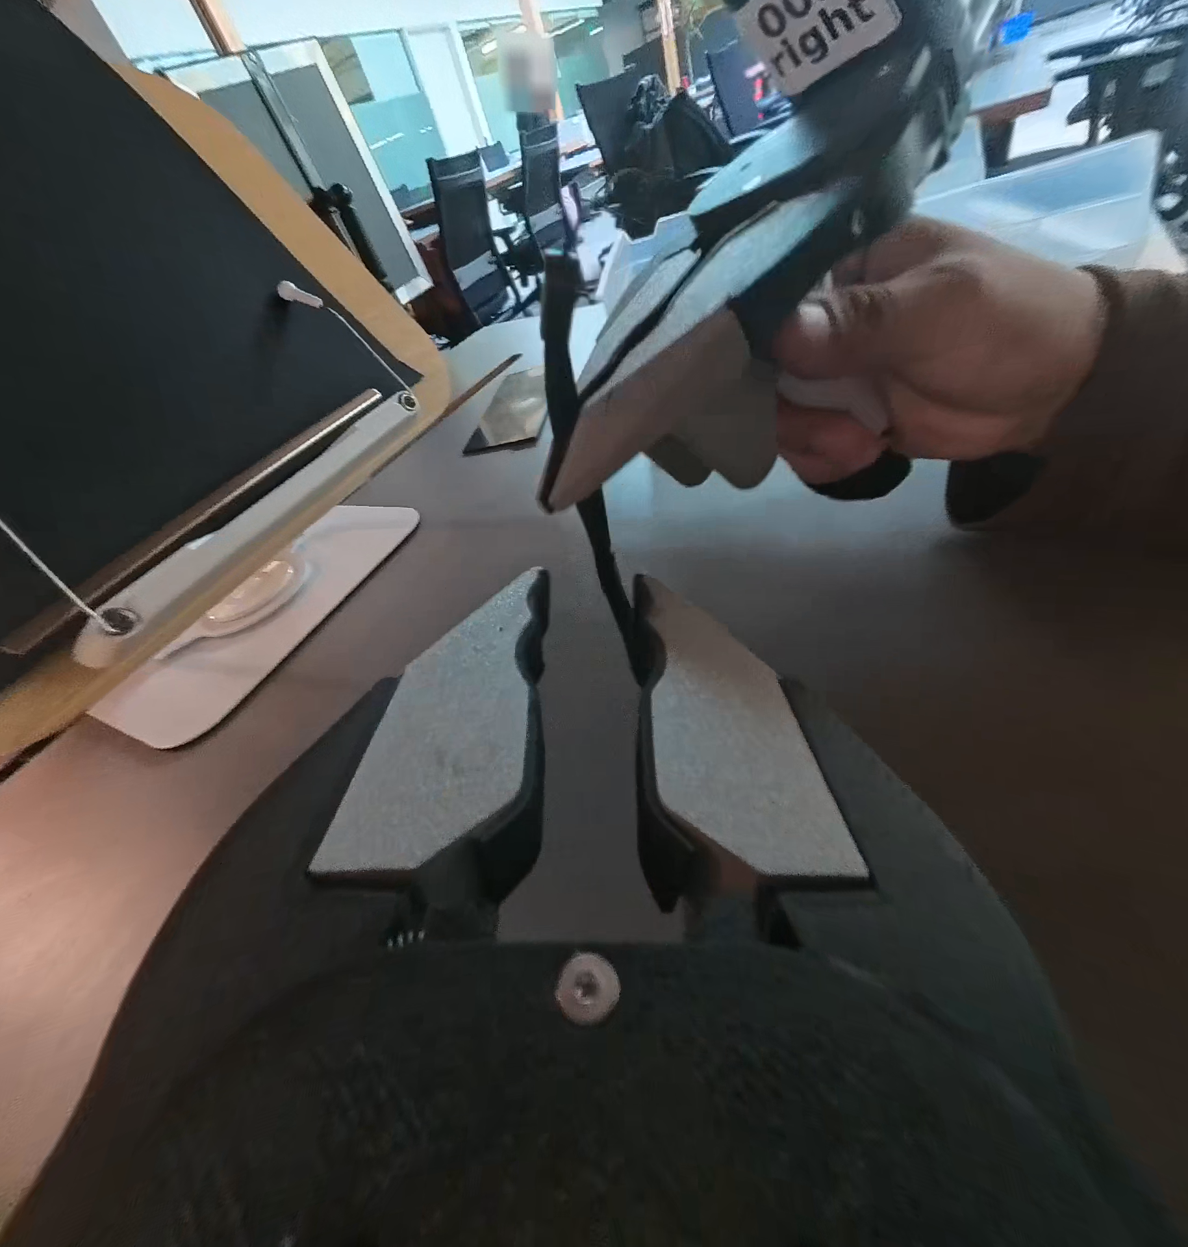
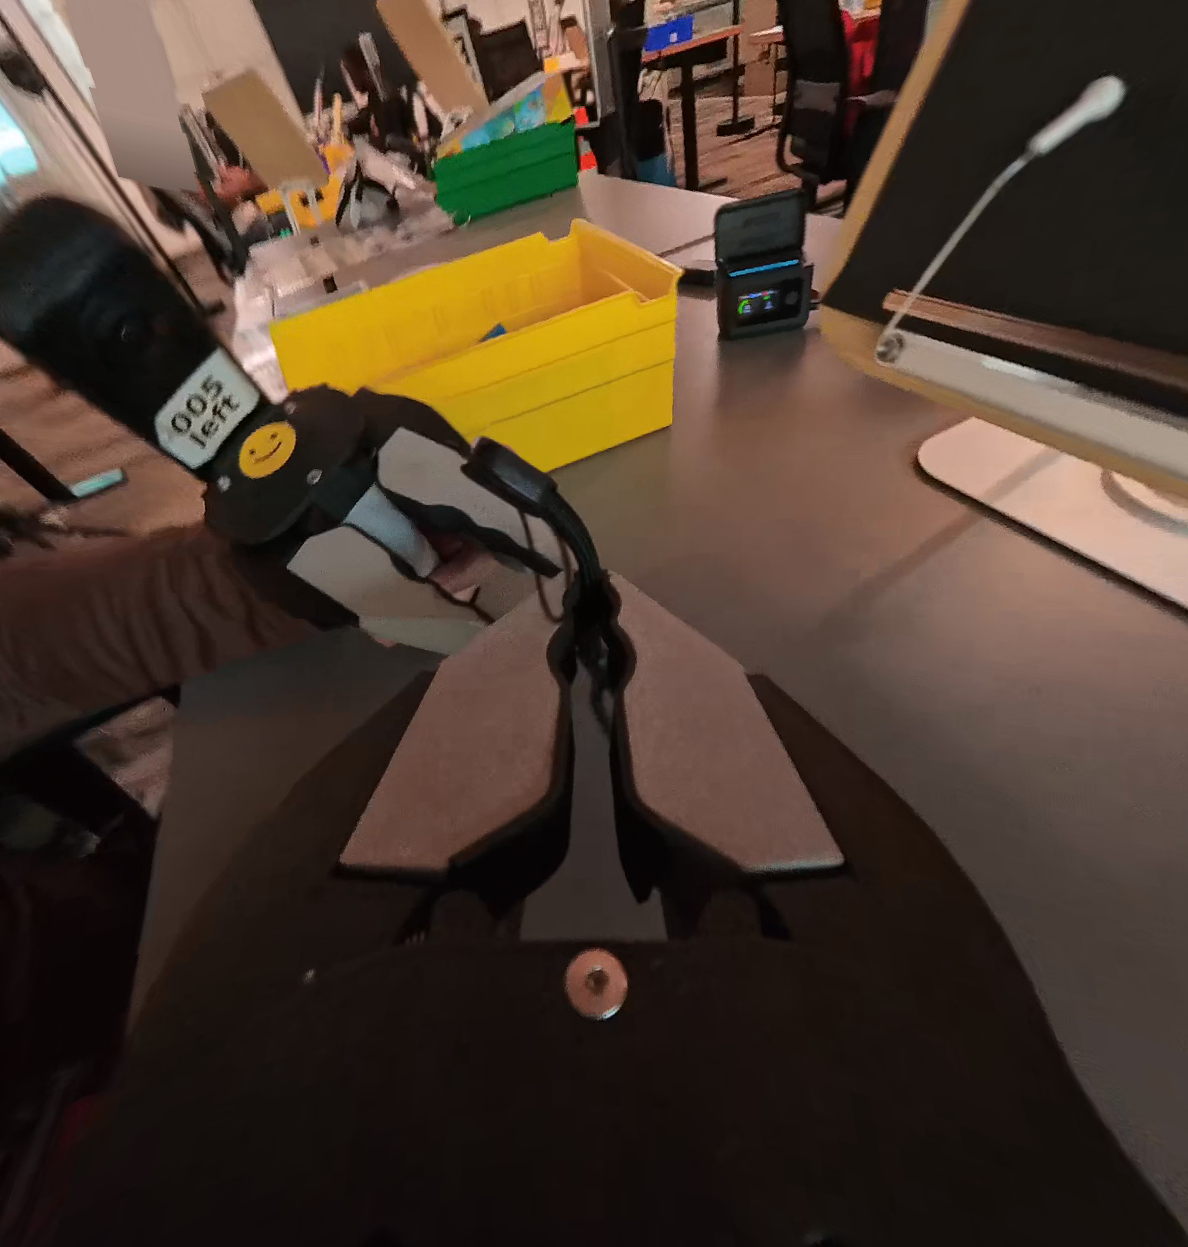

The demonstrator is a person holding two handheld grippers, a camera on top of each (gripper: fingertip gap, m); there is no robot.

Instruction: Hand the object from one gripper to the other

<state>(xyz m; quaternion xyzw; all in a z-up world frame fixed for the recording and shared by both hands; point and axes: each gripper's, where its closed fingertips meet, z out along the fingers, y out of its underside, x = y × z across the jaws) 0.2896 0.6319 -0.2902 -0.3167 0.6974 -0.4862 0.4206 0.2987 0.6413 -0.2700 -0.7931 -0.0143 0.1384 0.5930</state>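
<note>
Dark desk (image 2: 814,540) lies bare betw. the two grippers and the yellow bin (image 2: 510,351); free passage is offered there. Left gripper (image 1: 591,607) is bounded on its left by a tilted monitor (image 1: 139,270) w/ white stand base (image 1: 240,607). Straight ahead of it the way is blocked by the right gripper (image 1: 564,486) and the hand (image 1: 915,351) holding it. A black cable (image 1: 598,533) hangs betw. both. Bare desk is seen to the right, below the hand. Small black device (image 2: 763,283) stands beside the bin.
</note>
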